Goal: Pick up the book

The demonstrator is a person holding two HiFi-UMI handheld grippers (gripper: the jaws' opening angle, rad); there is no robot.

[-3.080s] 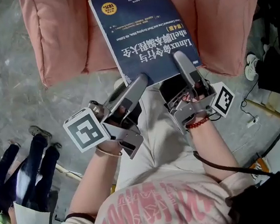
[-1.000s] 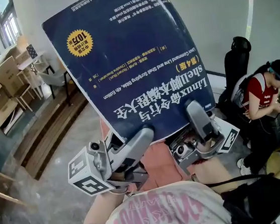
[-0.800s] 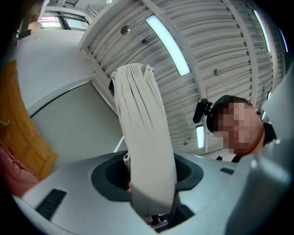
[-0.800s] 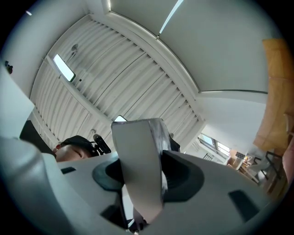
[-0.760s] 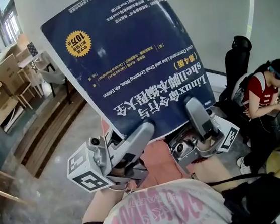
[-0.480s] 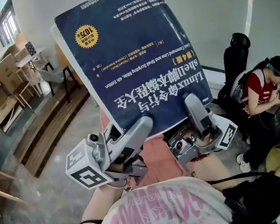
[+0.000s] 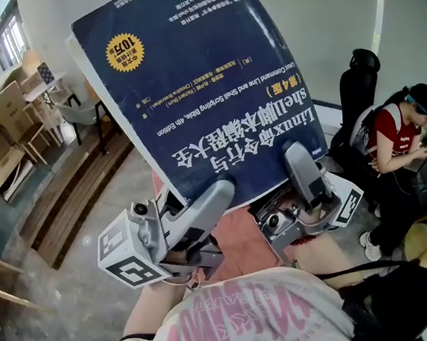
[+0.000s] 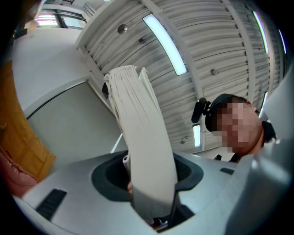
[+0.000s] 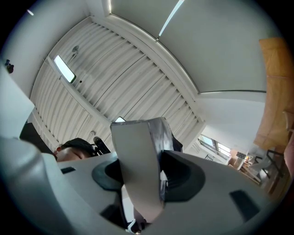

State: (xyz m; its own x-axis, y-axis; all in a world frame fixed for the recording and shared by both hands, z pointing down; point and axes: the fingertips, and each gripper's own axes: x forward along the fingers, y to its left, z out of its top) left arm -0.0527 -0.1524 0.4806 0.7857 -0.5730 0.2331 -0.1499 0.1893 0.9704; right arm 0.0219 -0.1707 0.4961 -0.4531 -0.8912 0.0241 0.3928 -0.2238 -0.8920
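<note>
Left hand-held gripper (right one too) lifted book.

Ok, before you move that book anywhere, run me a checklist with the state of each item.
1. Left tool grips the book: ok. The page edge is pinched between its jaws.
2. Right tool grips the book: ok. The lower edge sits between its jaws.
3. Book clear of the pink cushion: ok. It is held up well above it.
4. Book closed: ok. The cover lies flat in the head view.
5. Seated person apart from the book: ok.
6. Space behind the book free: cannot tell. The cover blocks the head view there.
</note>
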